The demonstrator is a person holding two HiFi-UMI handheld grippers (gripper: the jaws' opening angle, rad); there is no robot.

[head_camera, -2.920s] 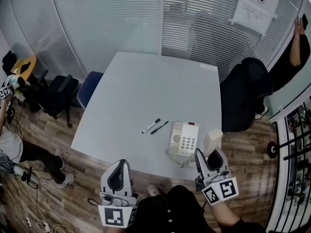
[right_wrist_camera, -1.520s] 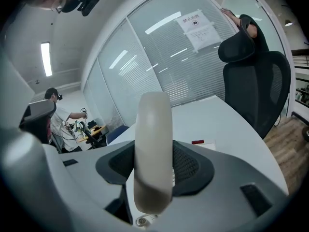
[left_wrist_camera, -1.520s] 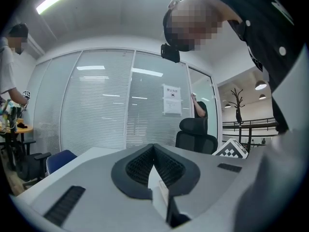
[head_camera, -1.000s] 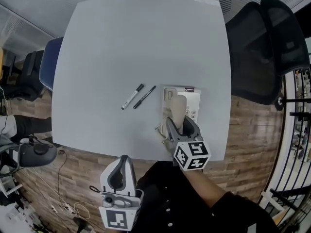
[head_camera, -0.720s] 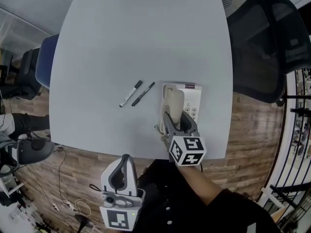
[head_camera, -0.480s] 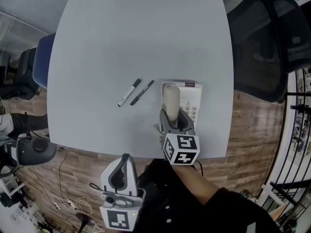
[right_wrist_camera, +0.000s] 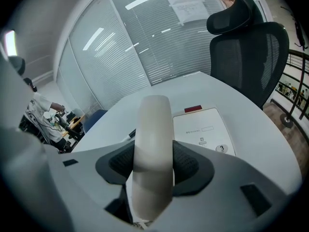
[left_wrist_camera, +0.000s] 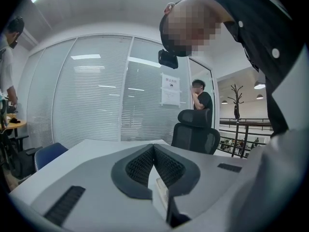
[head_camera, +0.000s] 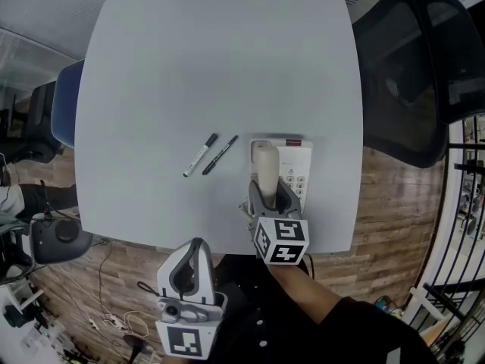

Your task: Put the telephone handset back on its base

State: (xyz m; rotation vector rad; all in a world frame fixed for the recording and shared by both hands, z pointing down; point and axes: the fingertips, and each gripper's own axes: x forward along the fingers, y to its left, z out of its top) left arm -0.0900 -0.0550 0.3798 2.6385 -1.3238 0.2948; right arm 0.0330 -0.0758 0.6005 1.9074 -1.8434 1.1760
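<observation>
The pale grey worktop (head_camera: 189, 67) fills most of the head view, with a black office chair (head_camera: 413, 67) off its far right corner. At its near edge the right tool (head_camera: 274, 192) points down and away. Its jaws stand wide and clamp the lower end of the cream handset (head_camera: 265, 164) on both sides. The left tool (head_camera: 194, 249) hangs below the worktop's edge, jaws closed together with nothing in them. The telephone base (head_camera: 297, 167) sits near the right edge. The handset lies lengthwise over its left side, keypad bare to the right — whether it is seated I cannot tell. Two pens (head_camera: 200, 155) (head_camera: 220, 155) lie side by side just left of the base.
</observation>
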